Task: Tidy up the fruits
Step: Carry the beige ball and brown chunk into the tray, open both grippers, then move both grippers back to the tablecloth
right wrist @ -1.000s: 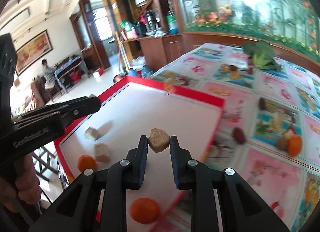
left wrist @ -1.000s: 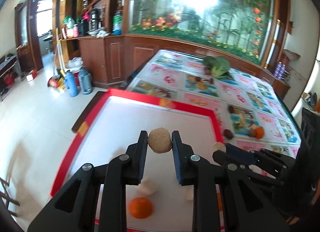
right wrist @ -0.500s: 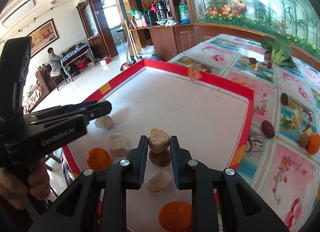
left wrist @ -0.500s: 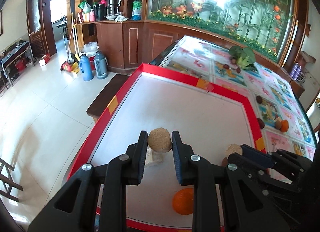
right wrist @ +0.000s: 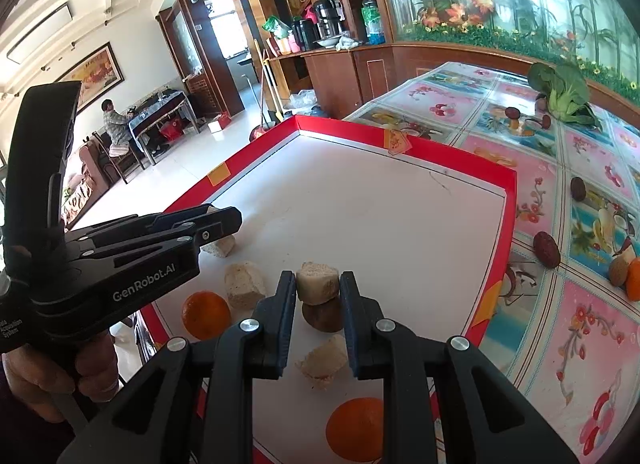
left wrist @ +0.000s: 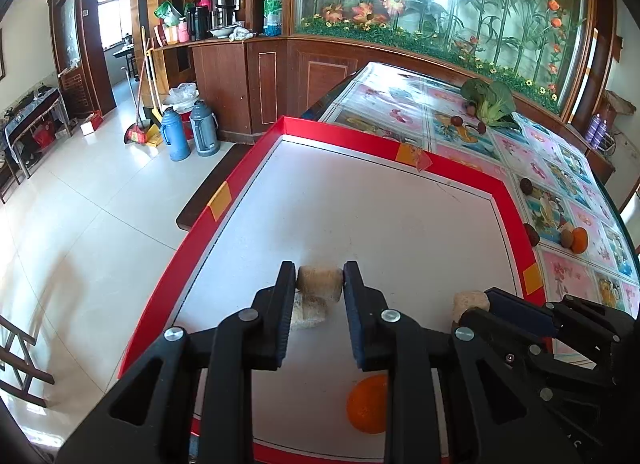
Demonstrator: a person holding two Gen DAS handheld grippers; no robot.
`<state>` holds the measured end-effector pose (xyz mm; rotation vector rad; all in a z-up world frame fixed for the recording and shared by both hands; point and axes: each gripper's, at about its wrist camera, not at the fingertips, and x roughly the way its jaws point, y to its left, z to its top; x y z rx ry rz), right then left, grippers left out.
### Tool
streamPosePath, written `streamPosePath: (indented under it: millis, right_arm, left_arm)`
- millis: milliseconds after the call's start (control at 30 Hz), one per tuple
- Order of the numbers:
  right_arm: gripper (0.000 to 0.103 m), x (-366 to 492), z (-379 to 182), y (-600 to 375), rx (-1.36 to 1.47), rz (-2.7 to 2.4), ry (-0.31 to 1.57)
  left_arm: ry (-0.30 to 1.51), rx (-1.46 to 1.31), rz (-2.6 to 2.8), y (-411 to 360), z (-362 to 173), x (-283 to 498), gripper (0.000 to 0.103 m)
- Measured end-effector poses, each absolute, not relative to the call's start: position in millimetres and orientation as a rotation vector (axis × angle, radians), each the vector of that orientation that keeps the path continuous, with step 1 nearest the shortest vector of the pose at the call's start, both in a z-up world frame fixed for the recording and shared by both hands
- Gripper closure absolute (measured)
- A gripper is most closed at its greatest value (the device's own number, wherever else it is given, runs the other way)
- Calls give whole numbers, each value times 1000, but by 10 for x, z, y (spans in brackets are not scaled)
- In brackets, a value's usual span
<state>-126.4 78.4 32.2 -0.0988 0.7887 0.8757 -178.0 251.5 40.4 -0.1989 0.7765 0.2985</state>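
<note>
Both of your grippers have come down toward the near corner of the red-bordered tray point(left wrist: 460, 180) since a second ago, so the loose pieces that sat well below the fingers now lie just under them. Over the last half second neither hand seems to have travelled much.

Your left gripper point(left wrist: 320, 284) is pinching a tan, rough-skinned fruit piece point(left wrist: 320, 283) between its pads, and directly beneath it a second pale chunk point(left wrist: 306, 314) rests on the white tray floor, touching or nearly so; you cannot tell which from this angle. Your right gripper point(right wrist: 318, 288) is likewise clamped on its own tan piece point(right wrist: 318, 287), poised right over a dark brown fruit point(right wrist: 322, 316) on the tray. Neither pair of jaws has begun to spread.

Around those, the tray already holds another pale chunk point(right wrist: 244, 284), a cut wedge point(right wrist: 322, 360), and two oranges point(right wrist: 206, 314) point(right wrist: 354, 426). Out on the patterned tablecloth point(right wrist: 560, 344) more fruit waits: two dark oval fruits point(right wrist: 546, 249), an orange with a brown fruit point(right wrist: 618, 270) at the edge, and a leafy green vegetable point(right wrist: 564, 92) far back.

You look to be at the point of release, with each piece grouped by its kind. Letting go this low should keep them from rolling, though the piece set on the brown fruit may slide off.
</note>
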Motion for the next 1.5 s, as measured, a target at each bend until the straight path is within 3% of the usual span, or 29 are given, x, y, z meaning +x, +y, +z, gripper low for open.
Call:
streamPosePath:
  millis: [700,833,900,967,1233,1333,1500]
  right_arm:
    - [80,-1274,322,786,-68,895,785]
    - [63,-1236,283,757,-29,902,813]
    - [58,-1209,250,750,-11,912,838]
    - [58,-1205,241,756,-12,915,845]
    - [53,-1244,253,716,-12,939,832]
    - [53,-1216,273,654,6,931,821]
    - [53,-1164,312,488,35,909,801]
  left_arm:
    - [777,-208,300,2527,394,-1752,76]
    - [781,-209,309,2546,387,-1755,76]
    - [783,-213,313,2563,386,-1760,73]
    - [786,-221,317,2570,382,-1769,58]
    - [783,-225,332,2567,414,-1804,54]
    - [776,-227,347,2564,439,-1839,35]
    - [778,-214,361,2527,464,-1854,30]
